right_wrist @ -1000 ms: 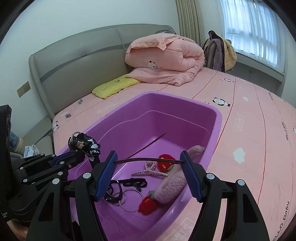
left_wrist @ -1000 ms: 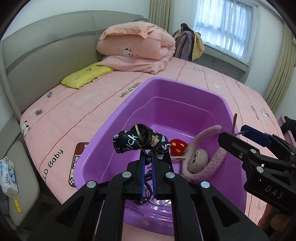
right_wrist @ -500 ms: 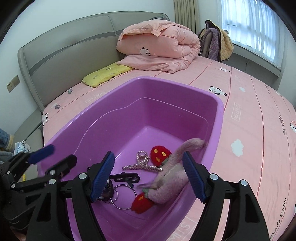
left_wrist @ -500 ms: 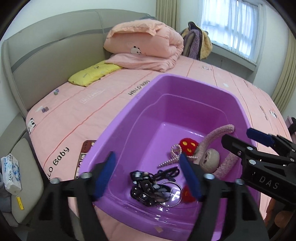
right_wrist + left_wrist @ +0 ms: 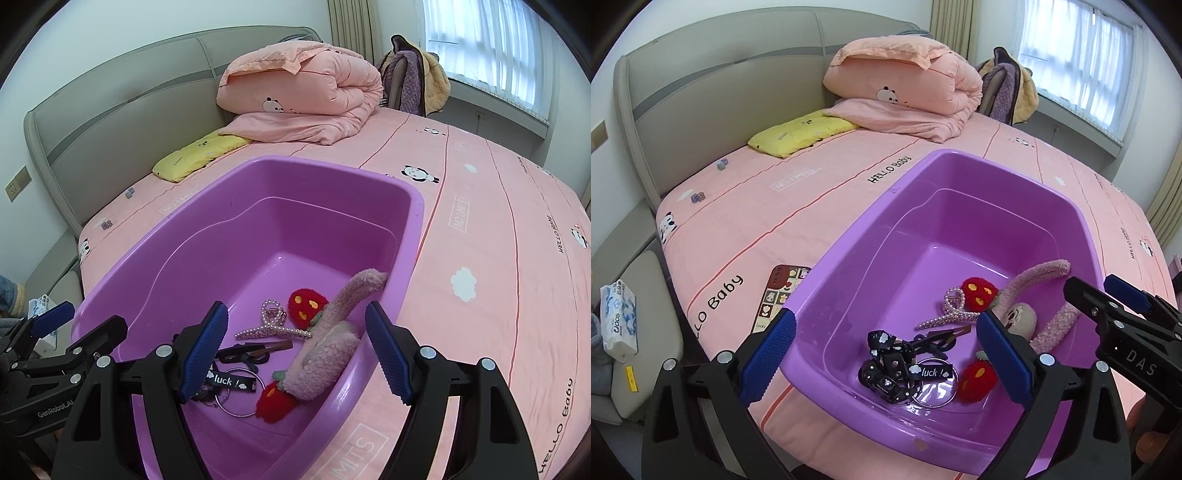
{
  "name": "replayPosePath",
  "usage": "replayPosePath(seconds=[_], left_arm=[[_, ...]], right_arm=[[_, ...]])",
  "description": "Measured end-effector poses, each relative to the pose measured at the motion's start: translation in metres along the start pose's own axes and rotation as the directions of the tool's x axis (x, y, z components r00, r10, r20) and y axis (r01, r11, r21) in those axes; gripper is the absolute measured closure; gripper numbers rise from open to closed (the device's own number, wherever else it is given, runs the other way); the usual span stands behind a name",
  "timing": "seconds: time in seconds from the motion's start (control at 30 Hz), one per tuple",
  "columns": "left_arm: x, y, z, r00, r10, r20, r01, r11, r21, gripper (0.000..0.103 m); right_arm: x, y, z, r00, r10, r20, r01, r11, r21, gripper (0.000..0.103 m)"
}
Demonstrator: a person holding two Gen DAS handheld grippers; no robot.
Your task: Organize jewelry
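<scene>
A purple plastic tub [image 5: 849, 258] [image 5: 413, 206] sits on the pink bed. Inside lie a black "luck!" strap keychain with metal rings [image 5: 901, 365] [image 5: 231, 382], a pearl hair claw [image 5: 951, 312] [image 5: 271, 325], black hair clips [image 5: 938, 339] [image 5: 255, 350], and a pink plush headband with red strawberries [image 5: 1034, 284] [image 5: 332, 332]. My left gripper [image 5: 884, 360] is open and empty above the tub's near end. My right gripper [image 5: 295, 350] is open and empty over the tub's near right part; its arm shows in the left wrist view [image 5: 1123, 325].
A folded pink duvet [image 5: 908, 70] and a yellow pillow [image 5: 798, 133] lie near the grey headboard [image 5: 701, 88]. A patterned card [image 5: 777, 295] lies on the sheet left of the tub. A tissue pack [image 5: 618, 317] sits on the bedside ledge.
My left gripper opened and dropped the black strap keychain into the tub, where it now lies by the rings. Both grippers have pulled back slightly.
</scene>
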State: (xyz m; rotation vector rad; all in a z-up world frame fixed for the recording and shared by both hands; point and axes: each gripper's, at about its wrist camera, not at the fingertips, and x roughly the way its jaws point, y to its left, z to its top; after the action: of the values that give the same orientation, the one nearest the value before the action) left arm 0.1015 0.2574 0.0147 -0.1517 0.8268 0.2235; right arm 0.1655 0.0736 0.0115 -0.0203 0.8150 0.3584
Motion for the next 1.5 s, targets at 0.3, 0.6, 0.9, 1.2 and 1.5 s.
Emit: replayPosePath(seconds=[0.3,0.6,0.9,1.2,1.5], left_arm=[[-0.003,0.003,-0.001,0.999,0.041,-0.017,-0.041,0.999,-0.029,0.007],[-0.006,0.004,0.001,0.998,0.054,-0.022,-0.055,0.998,-0.03,0.007],[-0.009,0.005,0.001,0.999,0.051,-0.02,-0.051,0.998,-0.03,0.007],[-0.013,0.004,0.004,0.998,0.055,-0.011,-0.055,0.998,-0.018,0.007],[-0.014,0.002,0.004,0.999,0.052,-0.008,-0.052,0.999,-0.008,0.007]], right_arm=[[-0.002,0.0,-0.003,1.0,-0.003,0.001,0.003,1.0,0.0,0.03],[-0.005,0.001,-0.006,1.0,-0.001,0.001,0.001,1.0,-0.005,0.03],[-0.007,0.001,-0.009,1.0,0.0,0.004,0.0,1.0,-0.002,0.03],[-0.008,0.001,-0.01,1.0,0.001,0.004,-0.001,1.0,-0.001,0.03],[-0.008,0.001,-0.01,1.0,0.001,0.006,-0.001,1.0,-0.002,0.03]])
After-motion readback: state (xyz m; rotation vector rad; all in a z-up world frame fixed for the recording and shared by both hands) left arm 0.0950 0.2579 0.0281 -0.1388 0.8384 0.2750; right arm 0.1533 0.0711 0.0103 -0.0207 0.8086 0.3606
